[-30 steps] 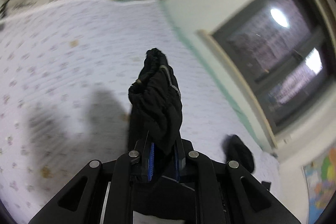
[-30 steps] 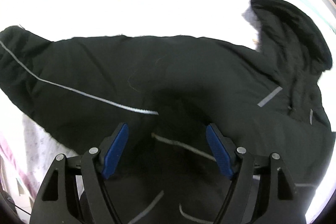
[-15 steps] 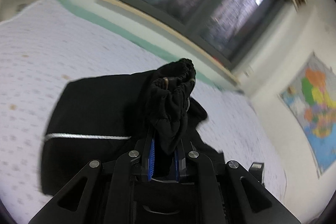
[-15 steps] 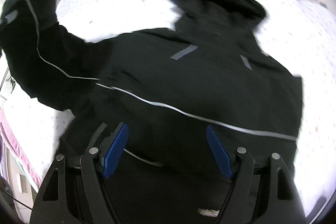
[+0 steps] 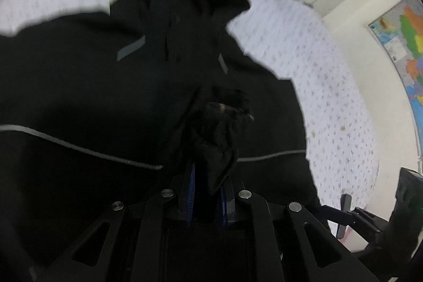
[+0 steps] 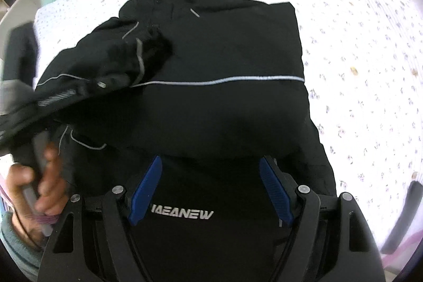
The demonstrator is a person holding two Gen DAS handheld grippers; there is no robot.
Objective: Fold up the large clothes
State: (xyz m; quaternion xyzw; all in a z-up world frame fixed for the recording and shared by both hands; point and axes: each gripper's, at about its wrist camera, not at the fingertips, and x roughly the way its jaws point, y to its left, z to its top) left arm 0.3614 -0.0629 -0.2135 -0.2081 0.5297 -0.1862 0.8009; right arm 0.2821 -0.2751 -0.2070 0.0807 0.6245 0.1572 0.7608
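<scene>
Jacket [image 6: 224,110] spread on bed [image 6: 357,44], below right gripper [image 6: 210,189], jaws apart, empty. Left gripper [image 5: 207,192] clamped on sleeve cuff [image 5: 224,123]. Risk: bunched cuff slips out, fold lands crooked.

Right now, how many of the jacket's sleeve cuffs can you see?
1. The cuff is pinched in the left gripper, held over the jacket's chest. The other sleeve's cuff isn't visible and may be folded underneath.
</scene>
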